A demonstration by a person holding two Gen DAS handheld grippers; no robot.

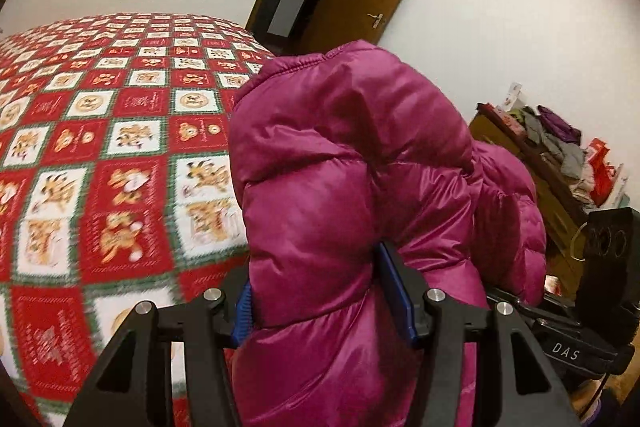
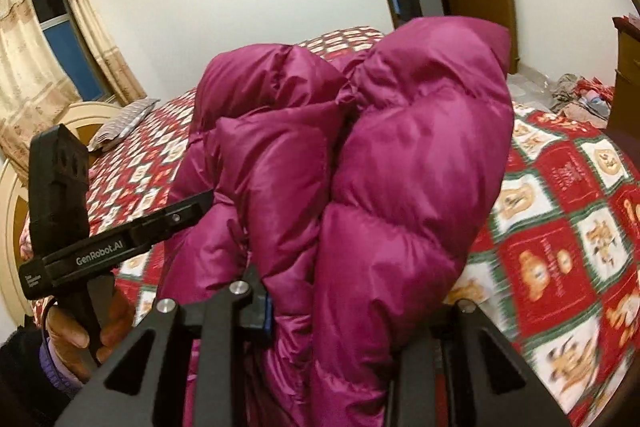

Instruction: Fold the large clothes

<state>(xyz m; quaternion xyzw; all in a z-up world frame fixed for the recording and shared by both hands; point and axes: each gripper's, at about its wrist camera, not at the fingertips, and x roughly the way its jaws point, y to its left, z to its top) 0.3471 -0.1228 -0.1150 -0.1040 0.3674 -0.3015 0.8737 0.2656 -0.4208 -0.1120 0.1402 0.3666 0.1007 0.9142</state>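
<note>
Left gripper (image 1: 326,291) clamps a thick fold of the magenta puffer jacket (image 1: 352,163). Right gripper (image 2: 352,303) grips another fold, jacket held above the bed (image 2: 560,211).

Left hand-held gripper (image 1: 326,291) clamped on fabric, angled downward; right hand-held gripper (image 2: 352,291) likewise; hand (image 2: 86,331) gripping handle.

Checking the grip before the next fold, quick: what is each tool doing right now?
Left tool: shut on the purple puffer jacket, a thick fold between its pads.
Right tool: shut on the same jacket, bunched between its fingers.
</note>
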